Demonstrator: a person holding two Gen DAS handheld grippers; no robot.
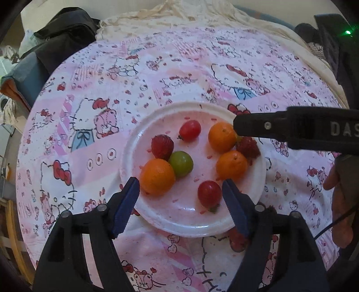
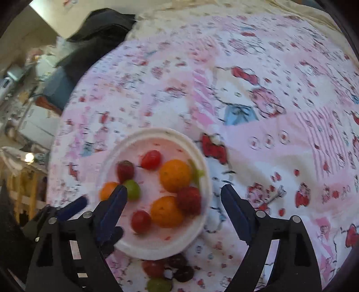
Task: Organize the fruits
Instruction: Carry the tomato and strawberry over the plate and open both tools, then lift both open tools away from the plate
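Observation:
A white plate point(image 1: 255, 186) sits on the pink patterned cloth and holds three oranges point(image 1: 157, 176), two red tomatoes point(image 1: 209, 193), a green round fruit point(image 1: 181, 163) and two spiky red fruits point(image 1: 162, 146). My left gripper point(image 1: 180, 191) is open and empty over the plate's near side. My right gripper point(image 2: 174, 202) is open and empty above the plate point(image 2: 199, 224); in the left wrist view one finger point(image 1: 258, 124) of it reaches in from the right over the far orange. Several red, dark and green fruits point(image 2: 166, 268) lie on the cloth just in front of the plate.
A round table under the pink cartoon-cat cloth point(image 1: 112, 89) fills both views. Dark bags point(image 1: 65, 31) lie beyond its far left edge, and a cream cloth point(image 1: 179, 15) lies at the back. A wooden frame point(image 1: 13, 235) stands on the left.

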